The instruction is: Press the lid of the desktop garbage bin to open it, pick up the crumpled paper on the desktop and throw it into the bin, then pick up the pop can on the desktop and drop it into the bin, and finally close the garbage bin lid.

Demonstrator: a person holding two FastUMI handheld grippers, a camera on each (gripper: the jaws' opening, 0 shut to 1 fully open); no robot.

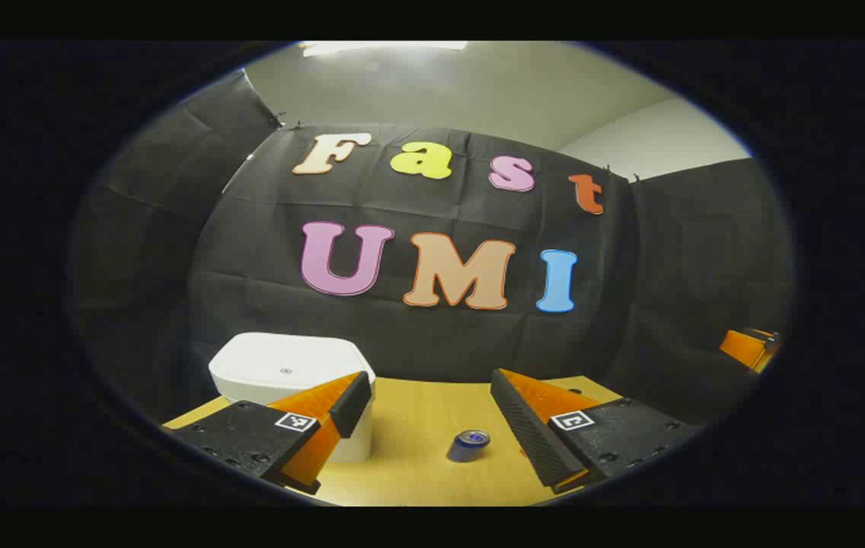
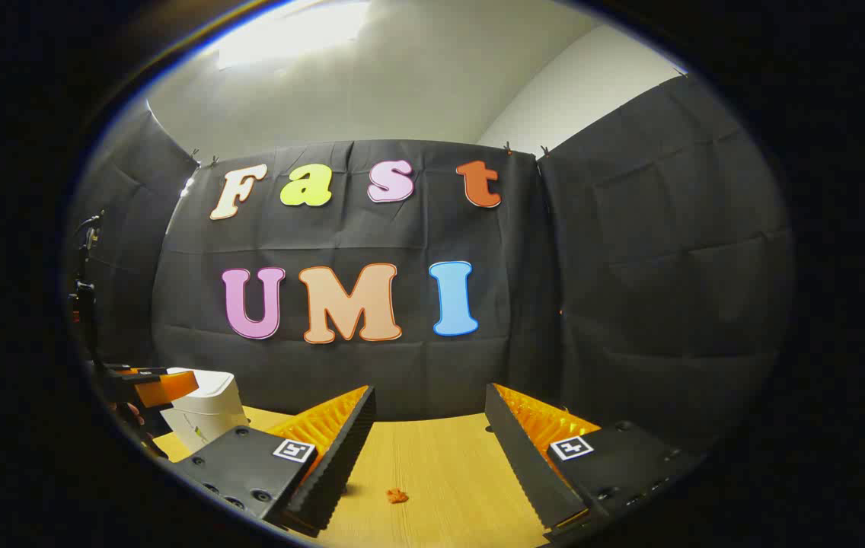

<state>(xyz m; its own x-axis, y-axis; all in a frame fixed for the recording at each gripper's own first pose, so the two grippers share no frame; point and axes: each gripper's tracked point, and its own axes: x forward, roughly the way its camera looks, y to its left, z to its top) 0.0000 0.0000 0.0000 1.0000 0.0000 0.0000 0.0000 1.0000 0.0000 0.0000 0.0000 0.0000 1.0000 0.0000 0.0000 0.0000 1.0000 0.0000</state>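
Since the bin point(image 1: 288, 373) lid is down, we hold both grippers off with fingers spread, empty: can point(image 1: 468, 445) lies between the left gripper point(image 1: 429, 415) fingers; crumpled paper point(image 2: 397, 495) between the right gripper point(image 2: 426, 438) fingers, on the counter point(image 2: 448, 472).

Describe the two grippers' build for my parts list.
The left gripper and right gripper look alike: two wedge-shaped jaws with ribbed inner faces, each on a black block with screw holes and a small square black-and-white marker on top.

Bare desktop point(image 1: 417, 426) around pop can point(image 1: 468, 445); bin point(image 1: 288, 373) far-left
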